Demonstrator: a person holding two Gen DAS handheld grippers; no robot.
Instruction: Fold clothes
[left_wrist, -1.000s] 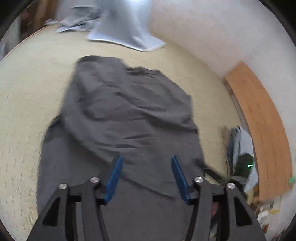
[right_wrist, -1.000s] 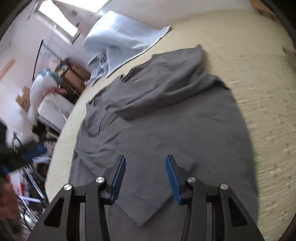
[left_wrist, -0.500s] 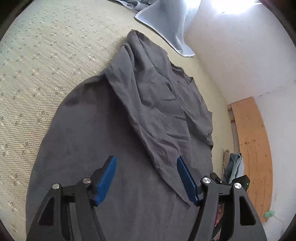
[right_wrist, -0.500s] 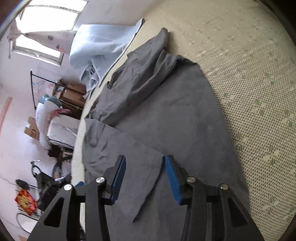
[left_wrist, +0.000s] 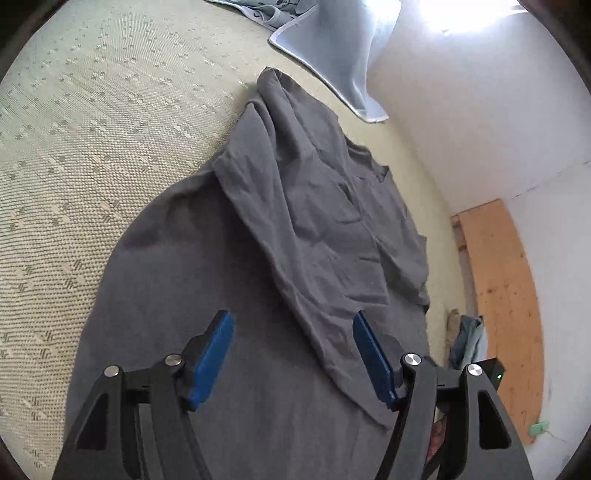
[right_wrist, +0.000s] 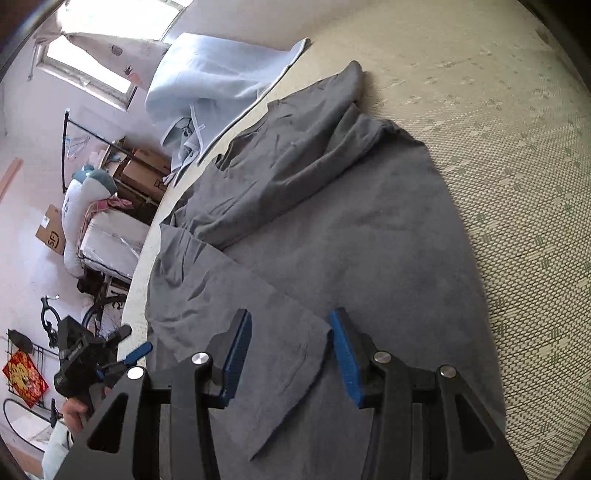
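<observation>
A dark grey garment (left_wrist: 207, 258) lies spread on a woven mat (left_wrist: 92, 110), with one side folded over its middle in a long wrinkled flap (left_wrist: 325, 236). My left gripper (left_wrist: 291, 317) hovers open just above the flap's near corner and holds nothing. In the right wrist view the same garment (right_wrist: 351, 229) fills the middle. My right gripper (right_wrist: 290, 317) stands open over a folded-in panel edge (right_wrist: 295, 369), with nothing between its blue pads. The left gripper (right_wrist: 129, 343) also shows at the garment's left edge, held by a hand (right_wrist: 74, 406).
A light blue blanket (left_wrist: 332, 55) (right_wrist: 221, 85) is heaped at the mat's far end by the wall. A wooden board (left_wrist: 498, 295) and a small cloth pile (left_wrist: 465, 343) lie beside the mat. Cardboard boxes (right_wrist: 144, 173), a plush toy (right_wrist: 85, 192) and a bicycle (right_wrist: 96, 310) crowd the floor beyond.
Both views have swung and dropped closer to the garment's near end. The left gripper now sits over the flap's corner. Both grippers stayed open and the cloth has not moved.
</observation>
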